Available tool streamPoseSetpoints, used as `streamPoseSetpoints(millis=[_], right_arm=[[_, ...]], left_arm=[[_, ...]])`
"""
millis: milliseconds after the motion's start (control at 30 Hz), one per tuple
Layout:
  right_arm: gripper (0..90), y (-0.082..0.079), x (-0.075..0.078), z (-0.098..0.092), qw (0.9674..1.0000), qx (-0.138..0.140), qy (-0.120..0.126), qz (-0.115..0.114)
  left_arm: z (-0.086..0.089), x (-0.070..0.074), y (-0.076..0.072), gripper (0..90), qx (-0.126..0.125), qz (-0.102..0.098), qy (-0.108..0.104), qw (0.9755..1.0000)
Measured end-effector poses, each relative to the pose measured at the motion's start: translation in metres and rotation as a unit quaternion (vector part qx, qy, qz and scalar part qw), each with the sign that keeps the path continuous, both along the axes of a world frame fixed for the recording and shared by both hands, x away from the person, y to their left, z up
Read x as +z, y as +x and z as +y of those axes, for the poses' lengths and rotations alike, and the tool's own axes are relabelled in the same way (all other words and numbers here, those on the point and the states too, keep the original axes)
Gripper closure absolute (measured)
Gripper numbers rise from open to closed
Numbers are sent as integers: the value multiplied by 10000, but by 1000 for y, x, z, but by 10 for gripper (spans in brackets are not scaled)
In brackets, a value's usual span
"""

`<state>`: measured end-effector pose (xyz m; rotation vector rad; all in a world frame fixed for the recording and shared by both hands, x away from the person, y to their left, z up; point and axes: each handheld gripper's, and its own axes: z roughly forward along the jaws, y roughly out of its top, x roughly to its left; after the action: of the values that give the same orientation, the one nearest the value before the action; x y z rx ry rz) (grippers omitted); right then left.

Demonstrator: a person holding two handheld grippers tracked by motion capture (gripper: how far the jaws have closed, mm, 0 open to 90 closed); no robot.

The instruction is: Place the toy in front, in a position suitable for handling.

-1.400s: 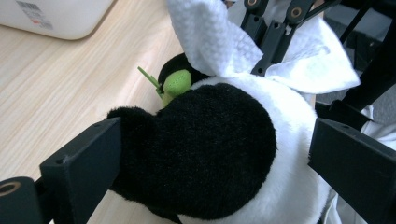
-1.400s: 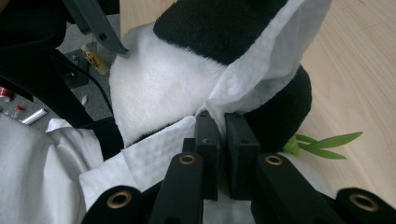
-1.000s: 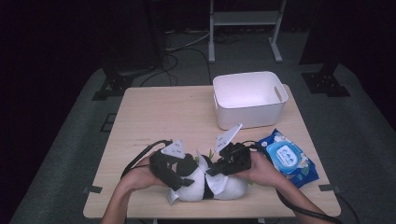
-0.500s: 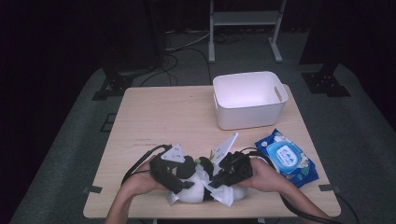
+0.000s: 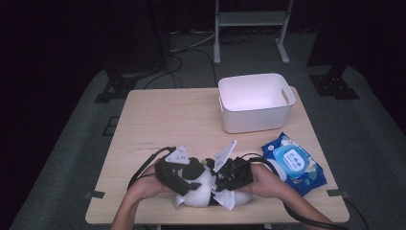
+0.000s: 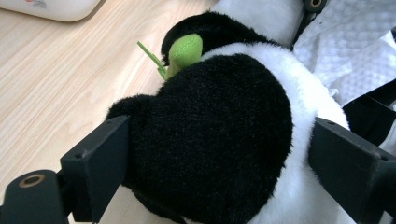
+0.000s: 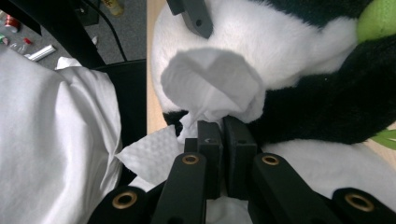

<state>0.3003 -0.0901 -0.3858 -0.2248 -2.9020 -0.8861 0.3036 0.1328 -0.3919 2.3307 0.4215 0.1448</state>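
Observation:
A black-and-white plush panda (image 5: 198,190) with a green leaf (image 6: 184,51) lies near the table's front edge. My left gripper (image 5: 184,184) is shut on it, one jaw against the black fur and the other against the white (image 6: 219,154). My right gripper (image 5: 221,184) is shut on a bunched white wipe (image 7: 210,84) that presses on the panda's white fur (image 7: 299,42). Its jaws (image 7: 223,135) have just been closing, with the wipe between them. A corner of the wipe (image 5: 227,200) hangs out below the toy.
A white plastic bin (image 5: 256,103) stands at the back right of the wooden table (image 5: 167,120). A blue pack of wet wipes (image 5: 293,163) lies right of my right hand. The person's white shirt (image 7: 51,130) is close behind the front edge.
My right gripper has slid a little toward the table's front edge over the panda with the wipe. The left gripper keeps its hold and has barely moved.

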Motion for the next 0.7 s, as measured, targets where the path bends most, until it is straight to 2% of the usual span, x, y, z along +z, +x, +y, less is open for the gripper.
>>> streamPoseSetpoints(millis=[133, 233, 267, 333, 467, 700], right_arm=[[861, 2, 1, 0, 10000, -55, 25, -5], [860, 4, 10, -8, 9996, -139, 237, 5], [858, 5, 13, -12, 9991, -204, 375, -26], [858, 7, 17, -17, 9986, -271, 456, -27], [856, 7, 22, -19, 9984, -307, 452, -122], [855, 15, 40, -43, 9950, -702, 580, -407]], left_arm=[[1, 1, 3, 100, 31, 44, -2, 10000], [3, 3, 5, 101, 110, 95, -40, 9999], [3, 3, 6, 101, 126, 109, -72, 9998], [3, 3, 7, 101, 100, 125, -72, 9998], [3, 4, 6, 101, 85, 128, -35, 9999], [3, 5, 3, 101, 41, 139, -13, 9999]])
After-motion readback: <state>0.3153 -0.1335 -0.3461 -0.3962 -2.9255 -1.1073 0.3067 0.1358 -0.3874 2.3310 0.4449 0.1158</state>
